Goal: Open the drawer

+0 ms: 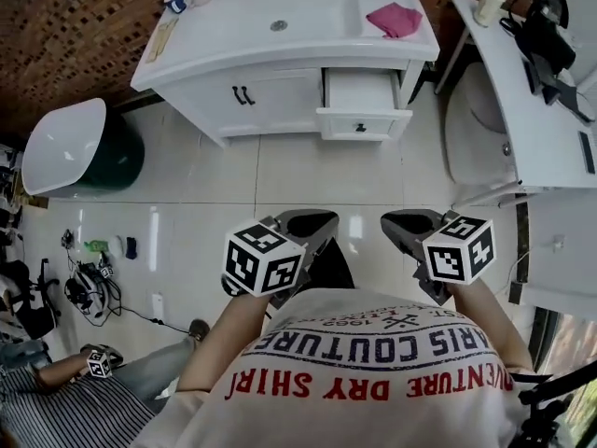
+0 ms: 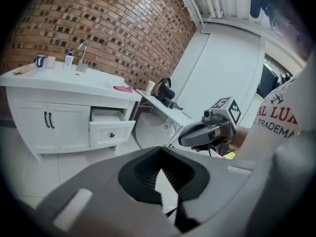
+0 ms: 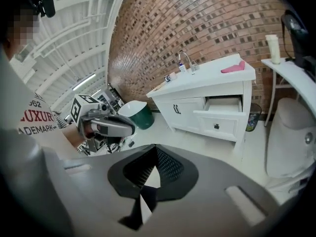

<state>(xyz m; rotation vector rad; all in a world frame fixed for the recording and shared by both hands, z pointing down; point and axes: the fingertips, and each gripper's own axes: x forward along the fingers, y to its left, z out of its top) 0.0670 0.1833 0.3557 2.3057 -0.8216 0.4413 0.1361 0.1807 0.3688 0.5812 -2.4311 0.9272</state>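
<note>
The white vanity (image 1: 280, 63) stands at the far side of the floor. Its right-hand drawer (image 1: 362, 103) is pulled out, with a small dark knob on the front; the same drawer (image 2: 111, 131) (image 3: 221, 118) shows in both gripper views. Both grippers are held close to my chest, far from the vanity. My left gripper (image 1: 312, 224) (image 2: 160, 177) is shut with nothing between its fingers. My right gripper (image 1: 410, 224) (image 3: 149, 177) is shut and empty too. Each gripper view also shows the other gripper hanging in the air.
A pink cloth (image 1: 394, 19) lies on the vanity top. A green bin with a white lid (image 1: 79, 147) stands at the left, a toilet (image 1: 476, 124) and a white side table (image 1: 532, 110) at the right. Cables (image 1: 89, 283) and a seated person (image 1: 75, 390) are at the lower left.
</note>
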